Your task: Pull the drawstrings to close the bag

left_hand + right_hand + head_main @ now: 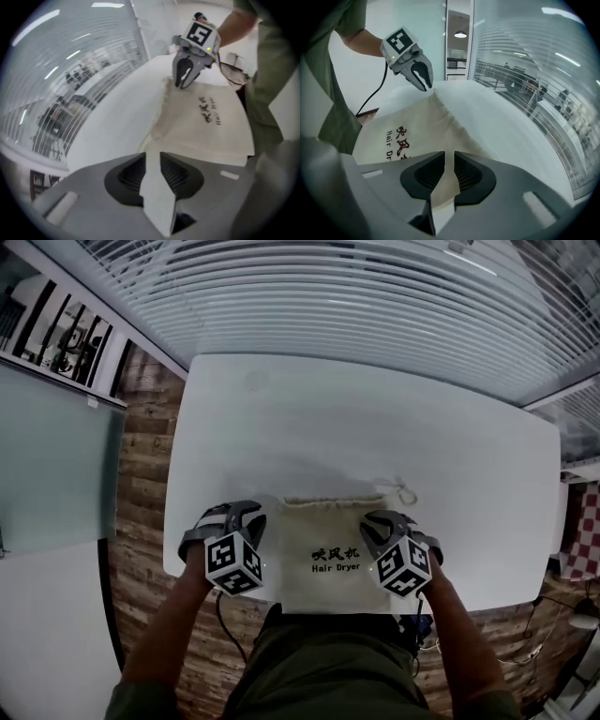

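Note:
A cream drawstring bag (323, 538) printed "Hair Dryer" lies flat on the white table (328, 418) near its front edge, mouth pointing away from me. Its knotted drawstring (403, 489) trails off the top right corner. My left gripper (246, 512) sits at the bag's top left corner (151, 140); its jaws stand a narrow gap apart (151, 157) and only pale table shows between them. My right gripper (380, 519) is at the top right corner, where cream fabric runs into its narrow gap (449, 157). Each gripper also shows across the bag from the other: right gripper (183, 83), left gripper (425, 85).
Slatted blinds (356, 306) run behind the table's far edge. Wood floor (141, 465) shows at the left, beside a glass partition (56, 456). A black cable (377, 91) hangs from the left gripper. My legs (328, 662) press against the table's front edge.

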